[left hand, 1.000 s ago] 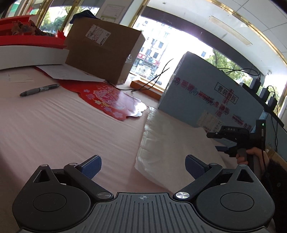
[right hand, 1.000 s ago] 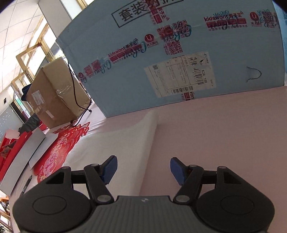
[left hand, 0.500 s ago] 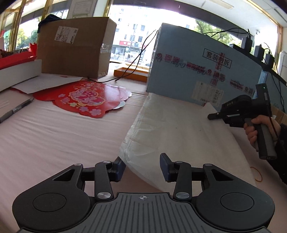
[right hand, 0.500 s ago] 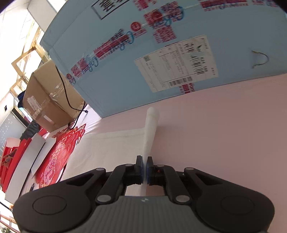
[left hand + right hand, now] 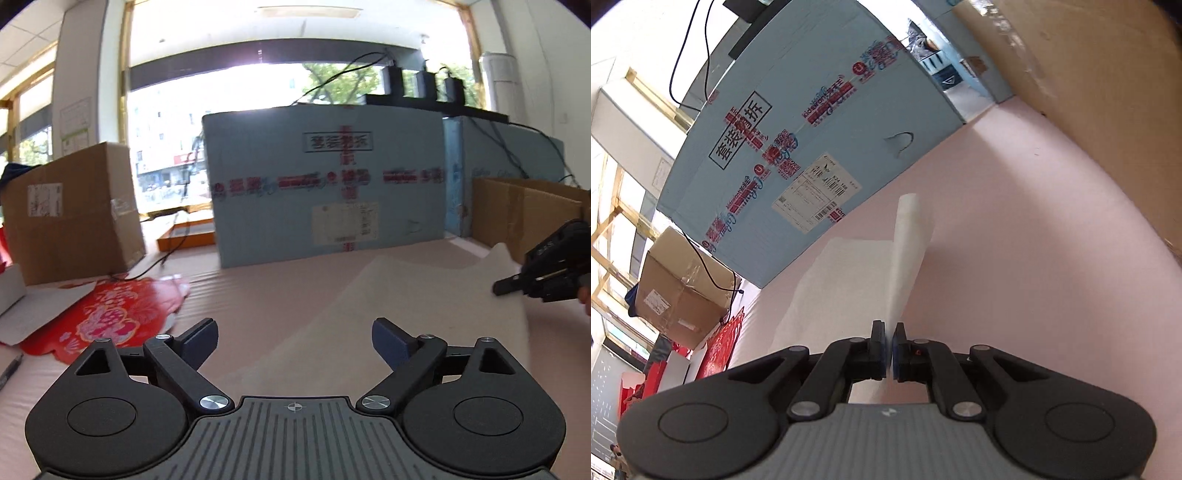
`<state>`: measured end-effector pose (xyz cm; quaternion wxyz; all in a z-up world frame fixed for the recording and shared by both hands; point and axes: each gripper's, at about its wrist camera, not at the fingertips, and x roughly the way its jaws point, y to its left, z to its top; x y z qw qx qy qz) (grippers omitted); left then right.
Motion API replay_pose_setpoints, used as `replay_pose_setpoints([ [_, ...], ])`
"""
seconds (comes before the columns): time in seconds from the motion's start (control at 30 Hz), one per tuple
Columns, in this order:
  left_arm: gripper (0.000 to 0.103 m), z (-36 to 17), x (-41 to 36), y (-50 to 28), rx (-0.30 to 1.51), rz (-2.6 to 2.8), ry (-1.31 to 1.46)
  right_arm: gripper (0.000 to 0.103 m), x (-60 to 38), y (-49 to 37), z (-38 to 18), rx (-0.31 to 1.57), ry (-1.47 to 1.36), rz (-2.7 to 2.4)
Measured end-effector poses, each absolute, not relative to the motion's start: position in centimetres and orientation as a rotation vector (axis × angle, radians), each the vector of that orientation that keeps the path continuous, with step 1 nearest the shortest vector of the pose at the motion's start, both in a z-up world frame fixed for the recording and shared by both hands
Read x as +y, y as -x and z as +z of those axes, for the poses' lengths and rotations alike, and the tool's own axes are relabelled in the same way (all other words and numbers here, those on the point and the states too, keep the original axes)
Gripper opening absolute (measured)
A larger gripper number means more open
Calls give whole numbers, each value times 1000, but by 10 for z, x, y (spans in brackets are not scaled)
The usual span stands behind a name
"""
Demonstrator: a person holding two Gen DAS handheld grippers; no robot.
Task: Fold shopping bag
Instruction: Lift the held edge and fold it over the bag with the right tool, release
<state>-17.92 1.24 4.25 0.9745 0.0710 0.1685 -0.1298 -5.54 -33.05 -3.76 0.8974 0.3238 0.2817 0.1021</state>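
The white shopping bag (image 5: pixel 406 295) lies flat on the pink table (image 5: pixel 266 291), ahead and to the right of my left gripper (image 5: pixel 293 339). That gripper is open and holds nothing, its blue pads hovering over the bag's near left part. In the left wrist view the right gripper (image 5: pixel 496 288) comes in from the right edge, pinching the bag's far right corner. In the right wrist view my right gripper (image 5: pixel 889 332) is shut on the bag (image 5: pixel 846 280), whose gripped edge stands up as a thin sheet.
A large blue carton (image 5: pixel 332 192) stands at the back of the table. To the left are a brown cardboard box (image 5: pixel 74 210), an orange tray (image 5: pixel 188 232), a red paper cutting (image 5: pixel 110 314) and a pen (image 5: pixel 9 369). Another brown box (image 5: pixel 524 210) stands at the right.
My right gripper shut on the bag's edge and raised it. My left gripper narrowed near the bag's corner, then opened wide again, and its view swung right.
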Motion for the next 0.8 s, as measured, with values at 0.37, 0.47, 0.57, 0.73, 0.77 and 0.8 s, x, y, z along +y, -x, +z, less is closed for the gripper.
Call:
replay_pose_setpoints([
  [0.37, 96, 13, -31, 215, 436, -495, -168, 4, -376, 158, -68, 405, -835, 80],
  [0.47, 96, 21, 11, 199, 439, -313, 37, 4, -379, 178, -76, 391, -823, 61],
  [0.57, 96, 18, 37, 176, 447, -161, 52, 6, -375, 189, -78, 369, -783, 65],
  [0.73, 94, 10, 47, 135, 550, -120, 55, 7, -367, 191, -76, 359, -711, 66],
  [0.77, 94, 9, 46, 129, 572, -136, 58, 7, -365, 191, -75, 357, -692, 67],
  [0.8, 94, 8, 45, 123, 594, -151, 61, 7, -363, 191, -75, 354, -676, 67],
])
